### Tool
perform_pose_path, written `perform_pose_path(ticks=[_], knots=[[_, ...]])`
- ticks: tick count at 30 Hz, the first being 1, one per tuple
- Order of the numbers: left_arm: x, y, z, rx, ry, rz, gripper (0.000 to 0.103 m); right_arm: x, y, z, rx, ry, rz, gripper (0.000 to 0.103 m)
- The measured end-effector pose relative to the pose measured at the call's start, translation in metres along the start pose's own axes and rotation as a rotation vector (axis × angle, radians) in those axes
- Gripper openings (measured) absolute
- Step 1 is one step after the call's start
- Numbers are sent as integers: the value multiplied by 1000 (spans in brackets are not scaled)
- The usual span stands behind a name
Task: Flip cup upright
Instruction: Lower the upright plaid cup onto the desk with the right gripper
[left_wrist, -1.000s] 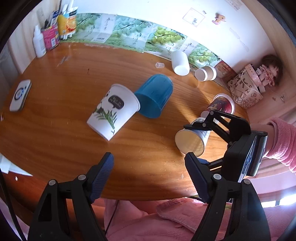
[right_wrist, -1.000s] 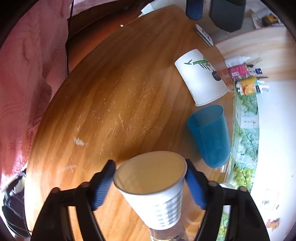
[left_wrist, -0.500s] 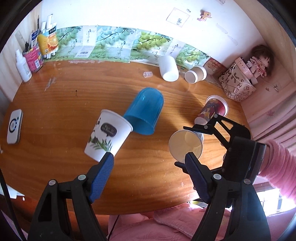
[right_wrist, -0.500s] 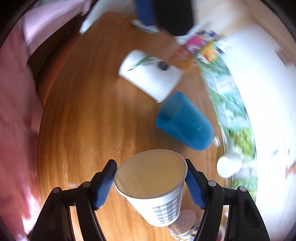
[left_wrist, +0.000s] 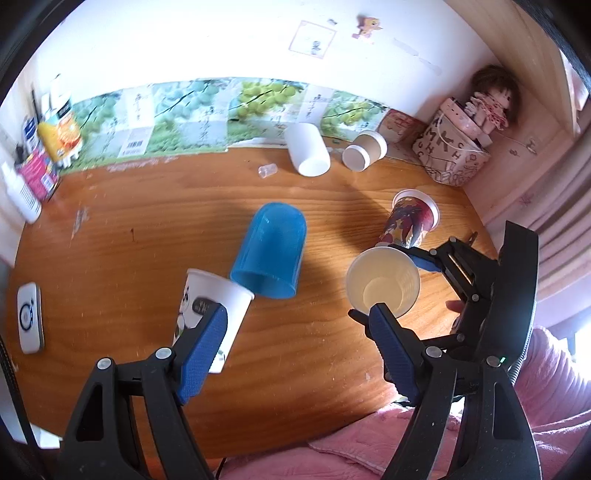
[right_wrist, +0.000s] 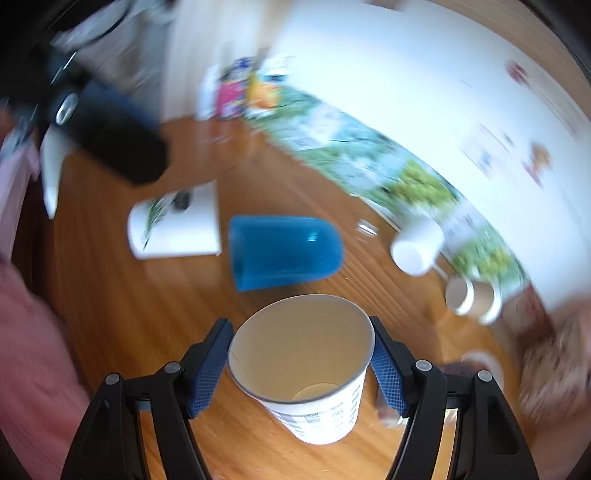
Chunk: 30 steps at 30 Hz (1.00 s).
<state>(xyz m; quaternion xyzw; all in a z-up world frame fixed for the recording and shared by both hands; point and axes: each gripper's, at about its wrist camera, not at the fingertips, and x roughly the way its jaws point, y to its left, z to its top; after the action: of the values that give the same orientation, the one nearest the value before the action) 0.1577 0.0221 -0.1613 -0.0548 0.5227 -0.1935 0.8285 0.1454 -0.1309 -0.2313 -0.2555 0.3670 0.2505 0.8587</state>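
My right gripper (right_wrist: 300, 369) is shut on a white paper cup with a grey check pattern (right_wrist: 317, 402), held above the wooden table with its mouth tilted up toward the camera. The same cup (left_wrist: 384, 282) shows in the left wrist view at the right, between the right gripper's blue pads. My left gripper (left_wrist: 295, 347) is open and empty above the table's near side. A white panda cup (left_wrist: 210, 306) lies on its side by the left finger. A blue plastic cup (left_wrist: 269, 254) lies on its side mid-table.
A patterned red cup (left_wrist: 410, 221) lies on its side beyond the held cup. A white cup (left_wrist: 308, 155) and a brown cup (left_wrist: 364, 151) lie near the back wall. A white device (left_wrist: 29, 317) lies at left. Bottles (left_wrist: 44, 147) stand far left; a gift box (left_wrist: 450, 147) far right.
The right gripper has turned the paper cup so its mouth points more upward, and swung toward the back wall. The left gripper has moved forward over the table.
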Motion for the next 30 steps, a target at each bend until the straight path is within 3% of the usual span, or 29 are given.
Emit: perform_pose_path(ticks=[5, 10, 20, 30], knots=[[2, -1, 9, 56, -4, -29, 82, -2, -15, -4, 221, -27, -20, 73], [6, -4, 14, 134, 7, -66, 82, -4, -16, -14, 342, -36, -61, 73], [13, 1, 9, 195, 60, -144, 82, -4, -9, -28, 464, -23, -81, 74], [14, 10, 3, 200, 78, -145, 82, -5, -16, -24, 582, -92, -70, 74]])
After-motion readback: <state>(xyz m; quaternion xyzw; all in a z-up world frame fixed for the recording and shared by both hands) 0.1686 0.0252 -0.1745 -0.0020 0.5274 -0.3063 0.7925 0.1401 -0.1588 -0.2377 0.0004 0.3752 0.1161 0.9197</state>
